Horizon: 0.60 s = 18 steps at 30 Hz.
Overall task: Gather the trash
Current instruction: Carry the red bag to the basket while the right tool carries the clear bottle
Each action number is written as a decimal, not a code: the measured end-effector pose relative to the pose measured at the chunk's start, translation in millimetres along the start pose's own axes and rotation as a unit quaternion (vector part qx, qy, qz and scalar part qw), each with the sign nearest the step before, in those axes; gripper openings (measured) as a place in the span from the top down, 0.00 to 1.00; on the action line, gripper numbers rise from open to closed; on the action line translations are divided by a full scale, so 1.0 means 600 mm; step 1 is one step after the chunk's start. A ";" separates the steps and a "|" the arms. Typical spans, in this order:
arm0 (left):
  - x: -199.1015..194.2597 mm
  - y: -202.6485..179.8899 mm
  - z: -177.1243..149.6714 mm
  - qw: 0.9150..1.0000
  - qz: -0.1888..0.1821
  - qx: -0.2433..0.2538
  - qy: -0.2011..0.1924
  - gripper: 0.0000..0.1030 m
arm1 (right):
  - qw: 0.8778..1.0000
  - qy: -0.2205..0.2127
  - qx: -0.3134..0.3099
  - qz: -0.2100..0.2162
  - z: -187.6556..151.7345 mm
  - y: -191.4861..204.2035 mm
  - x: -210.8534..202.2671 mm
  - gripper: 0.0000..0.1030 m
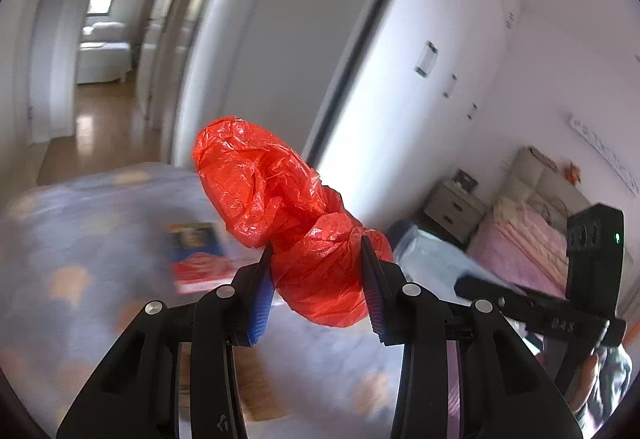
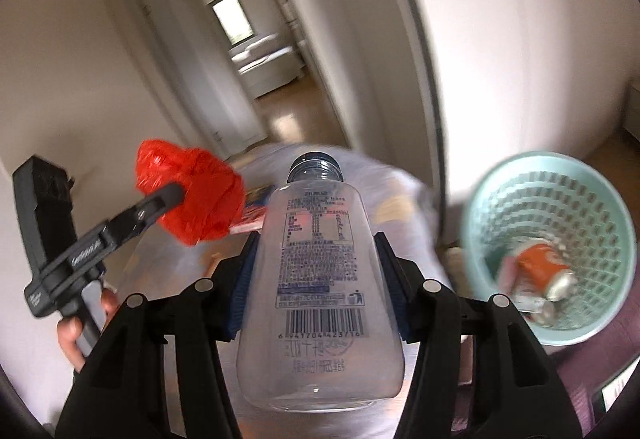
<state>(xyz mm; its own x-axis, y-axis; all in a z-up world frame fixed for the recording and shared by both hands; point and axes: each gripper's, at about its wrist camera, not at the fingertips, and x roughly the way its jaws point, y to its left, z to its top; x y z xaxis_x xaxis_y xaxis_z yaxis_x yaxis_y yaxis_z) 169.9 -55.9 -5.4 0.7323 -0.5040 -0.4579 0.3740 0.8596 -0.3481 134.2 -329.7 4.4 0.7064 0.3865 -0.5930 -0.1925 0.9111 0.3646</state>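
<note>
Right wrist view shows your right tongs (image 2: pixel 316 279) clenched across the middle of a clear, light, slippery empty bottle (image 2: pixel 316 279) near the basket (image 2: pixel 480 199), while your left tongs (image 1: pixel 318 271) squeeze a soft, crushable red plastic bag (image 1: pixel 280 207) by its bunched lower end.

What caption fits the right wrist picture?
Right gripper clamps a clear plastic bottle; left gripper holds crumpled red plastic, mint basket nearby.

left gripper (image 1: pixel 318 253) is clamped on a red bag (image 1: pixel 280 207); right gripper (image 2: pixel 316 243) is clamped on a clear bottle (image 2: pixel 318 279), both raised.
</note>
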 end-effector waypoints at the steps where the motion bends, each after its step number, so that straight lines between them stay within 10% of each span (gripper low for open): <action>1: 0.011 -0.014 0.000 1.000 -0.004 0.007 0.005 0.63 | 1.000 -0.003 0.007 -0.005 0.003 -0.015 -0.006 0.49; 18: 0.252 -0.234 -0.037 0.986 -0.063 0.096 0.122 0.63 | 0.974 -0.027 0.122 -0.189 0.016 -0.255 -0.037 0.49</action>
<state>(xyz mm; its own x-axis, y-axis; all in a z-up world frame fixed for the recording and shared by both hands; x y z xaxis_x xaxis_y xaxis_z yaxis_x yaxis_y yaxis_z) 215.6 -254.5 -43.9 0.5222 -0.5933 -0.6127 0.5714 0.7767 -0.2651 154.6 -479.1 -31.2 0.7319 0.0164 -0.6812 0.2506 0.9232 0.2915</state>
